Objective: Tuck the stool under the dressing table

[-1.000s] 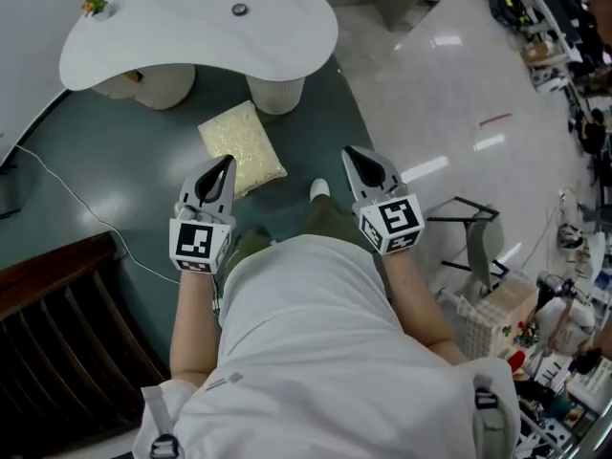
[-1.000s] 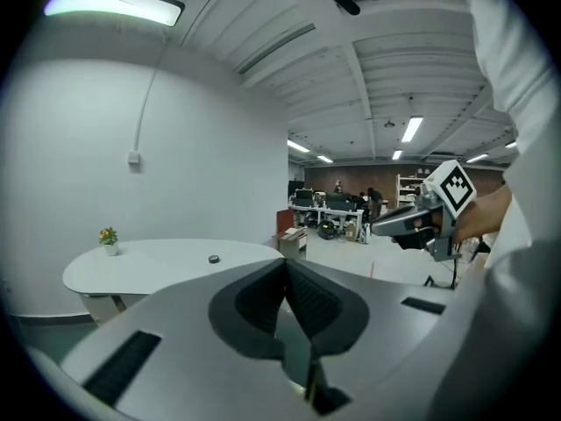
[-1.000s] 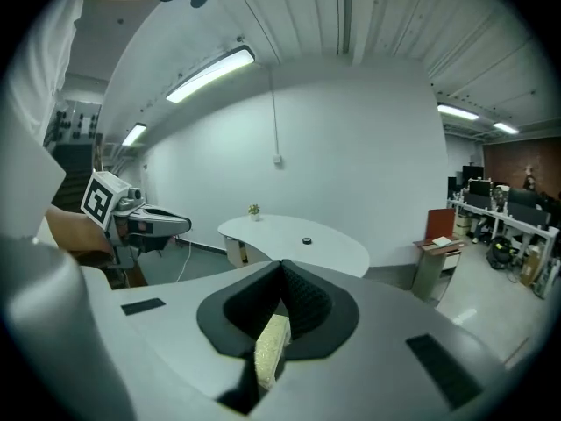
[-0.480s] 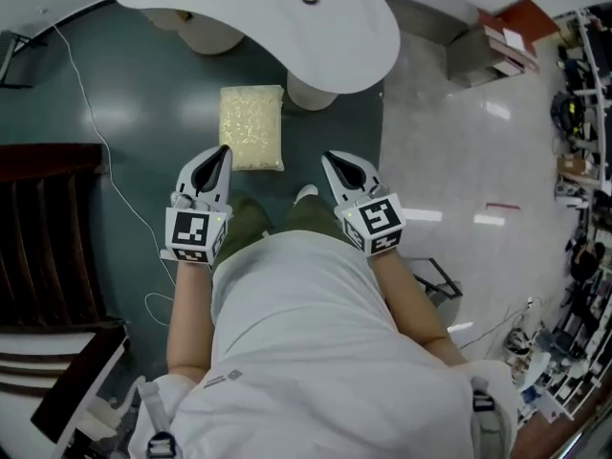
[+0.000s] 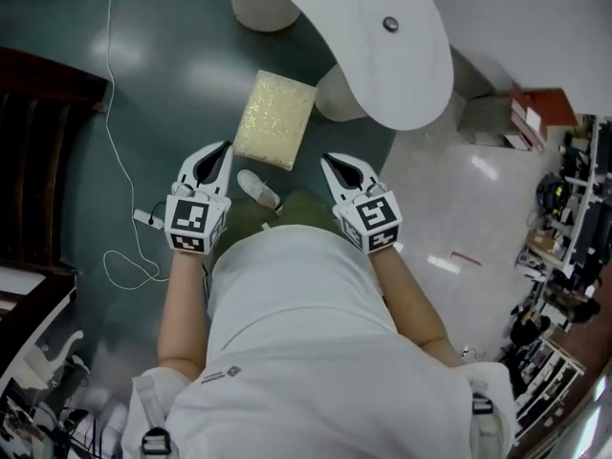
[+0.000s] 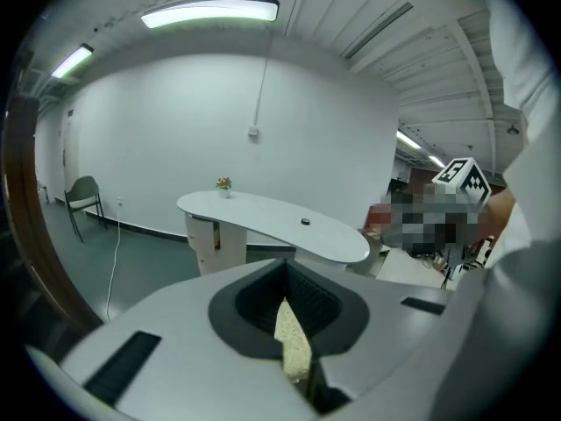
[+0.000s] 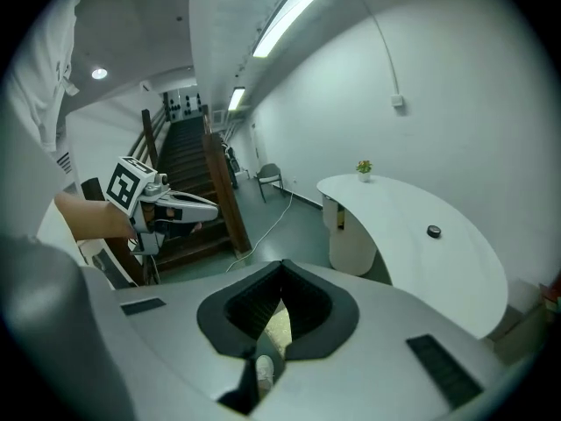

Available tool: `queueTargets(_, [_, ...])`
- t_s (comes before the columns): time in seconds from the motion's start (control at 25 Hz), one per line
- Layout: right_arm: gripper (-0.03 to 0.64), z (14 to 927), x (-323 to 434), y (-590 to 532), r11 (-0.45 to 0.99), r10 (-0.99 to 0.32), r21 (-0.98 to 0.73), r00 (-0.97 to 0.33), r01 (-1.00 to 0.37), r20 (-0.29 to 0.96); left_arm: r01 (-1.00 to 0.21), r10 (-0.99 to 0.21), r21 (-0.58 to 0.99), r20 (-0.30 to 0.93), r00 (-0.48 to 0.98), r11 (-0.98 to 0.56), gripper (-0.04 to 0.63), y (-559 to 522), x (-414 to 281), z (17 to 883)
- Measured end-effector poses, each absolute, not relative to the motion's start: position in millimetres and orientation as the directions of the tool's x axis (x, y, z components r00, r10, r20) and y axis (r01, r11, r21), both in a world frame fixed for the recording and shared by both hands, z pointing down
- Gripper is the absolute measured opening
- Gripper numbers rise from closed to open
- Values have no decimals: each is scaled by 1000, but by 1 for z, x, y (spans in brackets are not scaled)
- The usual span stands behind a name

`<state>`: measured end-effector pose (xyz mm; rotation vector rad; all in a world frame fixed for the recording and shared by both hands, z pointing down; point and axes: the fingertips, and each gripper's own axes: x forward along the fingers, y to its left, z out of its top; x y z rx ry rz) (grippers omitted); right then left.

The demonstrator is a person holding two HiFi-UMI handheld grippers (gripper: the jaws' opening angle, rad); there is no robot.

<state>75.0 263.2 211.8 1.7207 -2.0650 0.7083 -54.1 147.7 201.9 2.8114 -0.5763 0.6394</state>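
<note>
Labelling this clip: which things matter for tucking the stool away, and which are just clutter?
Job: cream fuzzy rectangular stool; white curved dressing table; left gripper and right gripper, jaws shut.
Clutter: white floor cable; small dark round object on tabletop; dark wooden stairs.

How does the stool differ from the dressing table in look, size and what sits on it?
The stool has a pale yellow, nubbly, rectangular top; the dressing table has a smooth white, curved one. The stool is much smaller than the dressing table. The stool's top is bare; the dressing table carries a small dark round object. Both stand on the green floor.
</note>
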Motion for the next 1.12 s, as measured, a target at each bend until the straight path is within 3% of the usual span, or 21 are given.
queueTargets(0.68, [37, 310, 12, 161, 402, -527, -140, -353, -905, 773, -625, -400, 251, 583, 707, -739, 3, 98, -157, 310])
queueTargets(1.12, [54, 428, 23, 170, 512, -276, -259, -442, -819, 853, -782, -422, 314, 703, 572, -538, 3, 114, -161, 407])
